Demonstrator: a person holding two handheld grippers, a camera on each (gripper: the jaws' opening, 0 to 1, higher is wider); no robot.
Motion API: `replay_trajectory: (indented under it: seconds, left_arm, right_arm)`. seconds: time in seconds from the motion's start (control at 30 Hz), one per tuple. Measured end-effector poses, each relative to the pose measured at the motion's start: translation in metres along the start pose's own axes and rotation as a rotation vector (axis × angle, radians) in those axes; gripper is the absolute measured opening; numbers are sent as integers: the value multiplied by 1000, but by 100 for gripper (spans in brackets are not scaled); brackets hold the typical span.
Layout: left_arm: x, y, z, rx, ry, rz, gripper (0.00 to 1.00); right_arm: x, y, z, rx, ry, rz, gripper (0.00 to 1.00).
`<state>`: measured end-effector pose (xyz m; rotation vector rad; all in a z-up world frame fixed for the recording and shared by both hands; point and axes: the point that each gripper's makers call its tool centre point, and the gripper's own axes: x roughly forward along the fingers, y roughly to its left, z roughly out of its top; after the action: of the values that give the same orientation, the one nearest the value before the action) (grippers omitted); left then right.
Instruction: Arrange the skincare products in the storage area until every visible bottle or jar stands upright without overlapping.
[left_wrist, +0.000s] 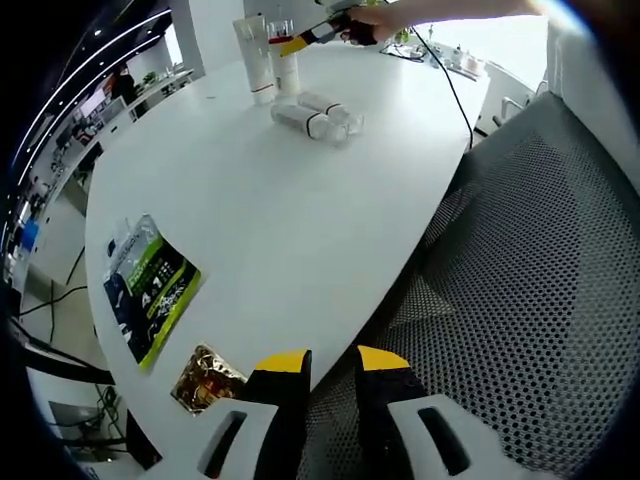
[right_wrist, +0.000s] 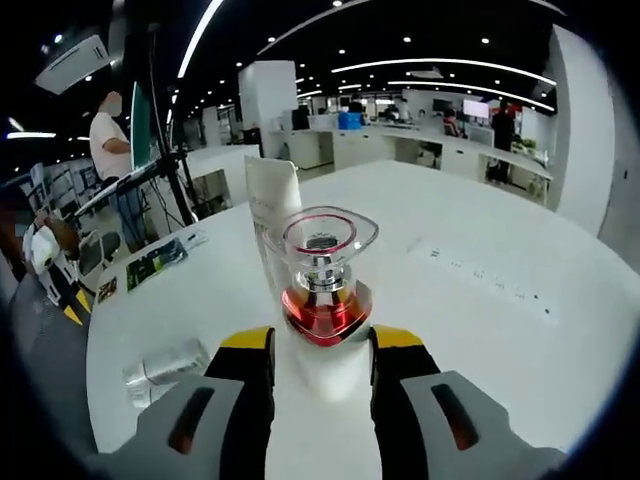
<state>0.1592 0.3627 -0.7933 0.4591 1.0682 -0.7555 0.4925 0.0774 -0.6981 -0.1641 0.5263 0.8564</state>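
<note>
The clear glass bottle with red base and wide clear cap (right_wrist: 322, 275) stands upright on the white table (right_wrist: 480, 330), right between my right gripper (right_wrist: 322, 352) jaws. Jaws sit either side of its base; whether the pads actually touch the glass, I can't tell. Tall white squeeze tube (right_wrist: 270, 200) stands upright just behind it, close or touching. Two clear cylindrical bottles with dark bands (left_wrist: 316, 117) lie on their sides near that pair, also seen low left in the right gripper view.

Risks, as I judge them: the glass bottle is top-heavy with a slick base, so an uneven squeeze or a pull-back with one pad dragging could tip it into the tube and knock both down. The lying bottles are round and could roll off toward the table edge if nudged.

My left gripper (left_wrist: 330, 362) is apart, jaws open and empty, over the table edge by a grey mesh chair (left_wrist: 530, 300). Green-and-black sachet (left_wrist: 150, 285) and small gold packet (left_wrist: 205, 377) lie nearby.
</note>
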Motion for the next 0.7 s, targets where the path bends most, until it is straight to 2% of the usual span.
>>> replay_trajectory:
  seconds: [0.1, 0.27, 0.7]
  left_arm:
    - [0, 0, -1, 4, 5, 0, 18]
    - [0, 1, -1, 1, 4, 3, 18]
    - [0, 1, -1, 1, 5, 5, 18]
  right_arm:
    - [0, -2, 0, -6, 2, -9, 30]
    - [2, 0, 2, -1, -3, -10, 30]
    - [6, -2, 2, 26, 0, -82, 30]
